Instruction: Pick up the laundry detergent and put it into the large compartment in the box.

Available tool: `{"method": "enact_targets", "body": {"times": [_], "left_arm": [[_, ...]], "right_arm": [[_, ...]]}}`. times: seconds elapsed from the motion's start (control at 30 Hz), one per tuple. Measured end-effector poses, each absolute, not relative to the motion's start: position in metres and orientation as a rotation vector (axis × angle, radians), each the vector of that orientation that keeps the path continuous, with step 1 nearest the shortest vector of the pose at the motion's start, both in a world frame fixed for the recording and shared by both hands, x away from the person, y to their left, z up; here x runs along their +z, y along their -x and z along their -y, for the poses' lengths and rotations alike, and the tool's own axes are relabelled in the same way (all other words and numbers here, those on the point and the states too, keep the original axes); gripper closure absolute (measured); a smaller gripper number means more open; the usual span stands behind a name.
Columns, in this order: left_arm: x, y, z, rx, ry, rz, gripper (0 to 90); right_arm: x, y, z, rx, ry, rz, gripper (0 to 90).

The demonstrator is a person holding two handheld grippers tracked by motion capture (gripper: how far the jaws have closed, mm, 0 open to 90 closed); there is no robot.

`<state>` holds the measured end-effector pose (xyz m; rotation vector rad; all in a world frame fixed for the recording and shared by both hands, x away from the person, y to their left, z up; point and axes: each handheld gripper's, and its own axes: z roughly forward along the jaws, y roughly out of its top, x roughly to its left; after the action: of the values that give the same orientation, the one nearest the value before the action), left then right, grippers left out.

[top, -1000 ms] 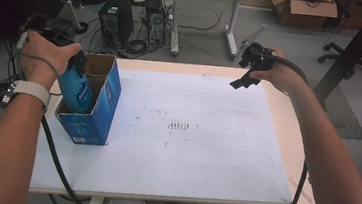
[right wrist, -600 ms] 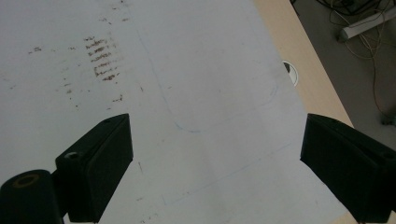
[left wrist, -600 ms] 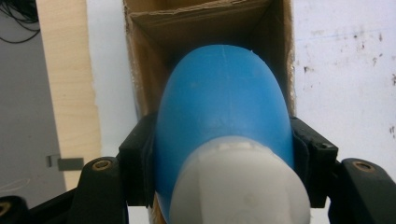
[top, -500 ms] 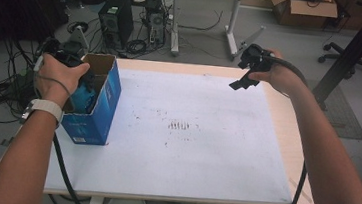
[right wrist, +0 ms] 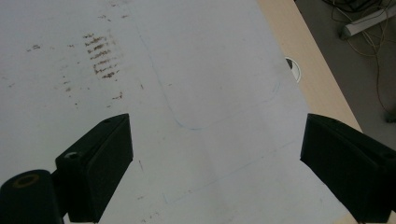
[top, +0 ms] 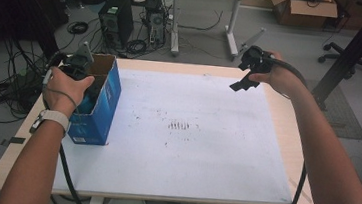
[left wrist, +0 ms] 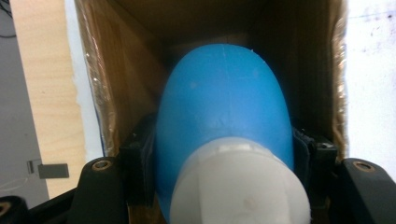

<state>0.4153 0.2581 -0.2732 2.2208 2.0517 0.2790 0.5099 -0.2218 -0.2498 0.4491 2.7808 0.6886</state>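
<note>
Pale wooden tabletop (top: 278, 116), mostly covered by a white sheet (top: 184, 147) smudged with dark marks near its middle. Grey floor all round, strewn on the left with black cables (top: 3, 97); beyond the far edge a computer tower (top: 111, 22), a second desk's legs, a cardboard carton (top: 304, 2) and an office chair at far right.

At the left edge of the sheet, a blue cardboard box (top: 99, 109), open at the top, brown inside, standing upright just inside the tabletop's left border. Left hand-held gripper (left wrist: 219, 154) lowered into that box, clamped on a blue bottle (left wrist: 224, 116) with a white cap (left wrist: 238, 186); black pads pressed against both flanks of the bottle, cap end toward the camera, rounded base pointing down into the box. Little slack between bottle and box walls on either side.

Wide bare stretch of sheet from the box across to the right. Right hand-held gripper (top: 244, 73) held above the far right corner, spread wide with nothing between its black pads, well apart from the box. Faint blue outline drawn on the sheet beneath it.

Box floor hidden behind the bottle; in the high view the bottle mostly covered by the left hand (top: 67, 88). Bottle label not readable. Near tabletop edge cut by the forearms.
</note>
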Motion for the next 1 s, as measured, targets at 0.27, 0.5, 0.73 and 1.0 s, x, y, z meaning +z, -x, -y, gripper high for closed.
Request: {"method": "enact_targets", "body": {"times": [0.27, 0.5, 0.73, 1.0], "left_arm": [[-0.2760, -0.4155, -0.2595, 0.275, -2.222, -2.043, 37.5], [-0.2769, -0.4180, -0.2589, 0.268, -2.233, -2.037, 36.7], [-0.2793, -0.4203, -0.2621, 0.246, -2.240, -2.049, 31.7], [-0.2788, -0.4205, -0.2622, 0.241, -2.230, -2.052, 31.9]], "right_arm": [[-0.2498, -0.5100, 0.2240, 0.689, -0.457, -2.778, 9.1], [-0.2527, -0.5100, 0.2222, 0.688, -0.453, -2.786, 9.1], [-0.2557, -0.5100, 0.2229, 0.690, -0.453, -2.795, 9.1], [-0.2565, -0.5102, 0.2227, 0.689, -0.450, -2.799, 9.1]]}}
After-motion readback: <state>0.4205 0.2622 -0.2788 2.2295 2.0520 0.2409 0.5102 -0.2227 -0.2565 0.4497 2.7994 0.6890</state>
